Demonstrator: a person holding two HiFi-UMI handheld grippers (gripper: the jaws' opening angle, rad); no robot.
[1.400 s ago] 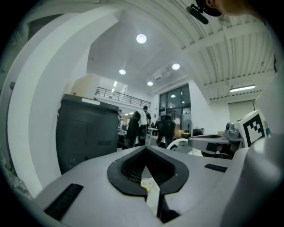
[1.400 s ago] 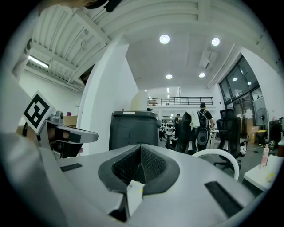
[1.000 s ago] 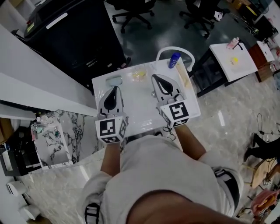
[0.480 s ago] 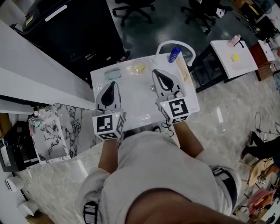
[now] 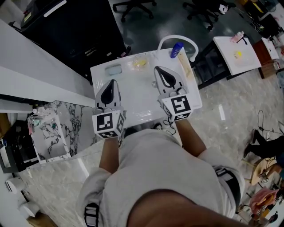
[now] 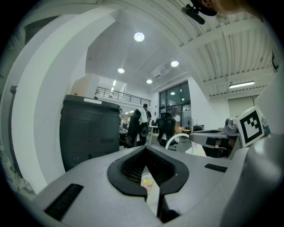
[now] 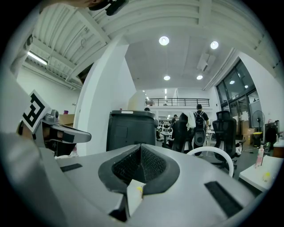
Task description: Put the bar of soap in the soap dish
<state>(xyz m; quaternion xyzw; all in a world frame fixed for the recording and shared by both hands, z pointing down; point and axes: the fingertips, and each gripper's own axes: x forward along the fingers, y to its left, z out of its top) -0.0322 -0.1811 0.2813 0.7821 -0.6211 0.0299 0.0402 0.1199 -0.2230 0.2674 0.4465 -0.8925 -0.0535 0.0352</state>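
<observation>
Blue bottle (image 5: 176, 49) at white table's (image 5: 137, 104) far right corner, yellow lump (image 5: 141, 64) and grey-blue oblong (image 5: 114, 69) along far edge, office chairs (image 5: 133, 6) beyond, my left gripper (image 5: 112, 83) and right gripper (image 5: 158, 71) closed, empty.

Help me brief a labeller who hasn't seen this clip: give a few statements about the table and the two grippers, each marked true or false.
1. The left gripper and the right gripper are both shut, with nothing between their jaws. True.
2. The right gripper holds the blue bottle. False: the bottle stands upright at the far edge of the white table, apart from both grippers.
3. The yellow object lies on the table beyond the grippers' tips. True.
4. The pale green object is clamped in the left gripper. False: it lies on the table ahead of that gripper, untouched.
</observation>
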